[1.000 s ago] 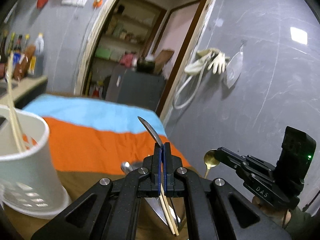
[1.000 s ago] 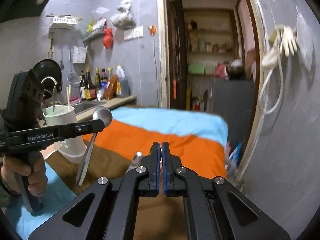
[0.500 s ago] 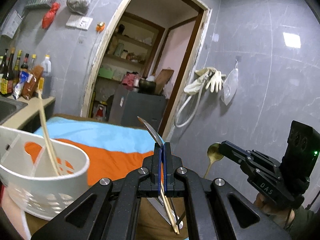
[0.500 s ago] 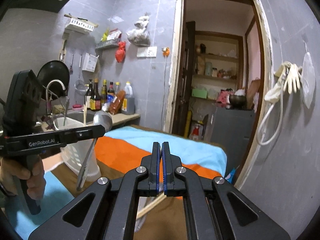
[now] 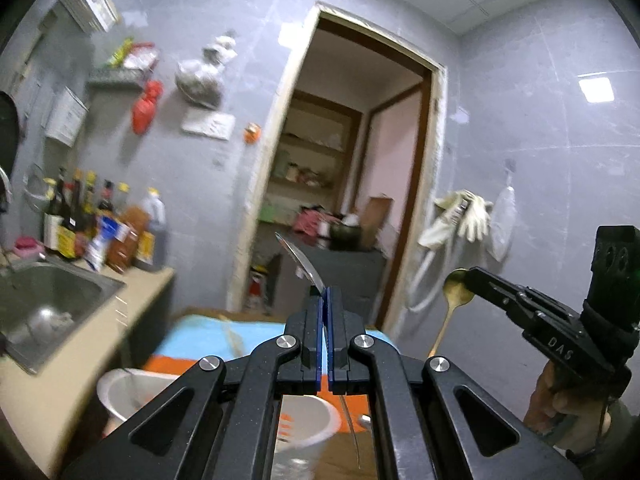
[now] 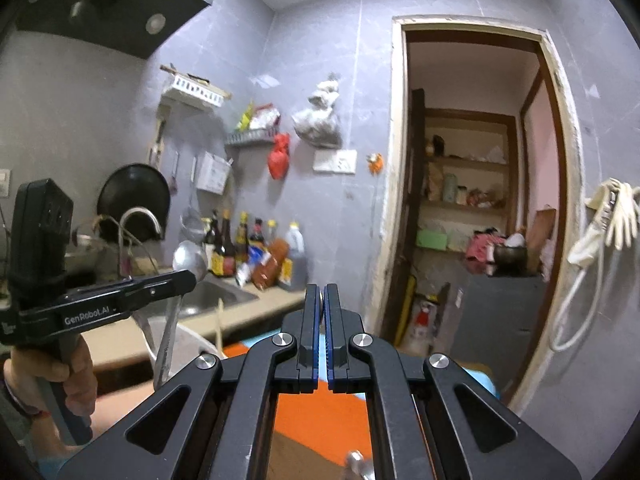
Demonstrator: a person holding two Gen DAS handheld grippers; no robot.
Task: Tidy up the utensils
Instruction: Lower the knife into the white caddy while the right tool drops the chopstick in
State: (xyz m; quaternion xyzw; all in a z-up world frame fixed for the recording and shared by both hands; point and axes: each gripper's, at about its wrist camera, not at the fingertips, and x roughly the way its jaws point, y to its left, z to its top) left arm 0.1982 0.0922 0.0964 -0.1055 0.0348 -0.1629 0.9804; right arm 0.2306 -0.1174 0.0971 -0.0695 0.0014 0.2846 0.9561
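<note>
My left gripper (image 5: 325, 294) is shut on a silver spoon (image 5: 300, 262), bowl up and handle hanging down; it also shows in the right wrist view (image 6: 188, 258), held by that gripper (image 6: 192, 278). My right gripper (image 6: 322, 294) is shut on a gold spoon (image 5: 456, 292), whose bowl and hanging handle show in the left wrist view at the tip of that gripper (image 5: 474, 276). A white utensil holder (image 5: 160, 394) stands below my left gripper, with a chopstick (image 6: 218, 322) in it. Both grippers are raised above the table.
An orange, blue and brown cloth (image 6: 320, 416) covers the table. A steel sink (image 5: 44, 300) and bottles (image 5: 104, 232) are on the counter to the left. A doorway (image 6: 476, 216) lies ahead. Another utensil end (image 6: 356, 460) lies on the cloth.
Both grippers have risen and tilted upward with their spoons. The white holder has dropped low in the left wrist view and the table has sunk out of most of both views.
</note>
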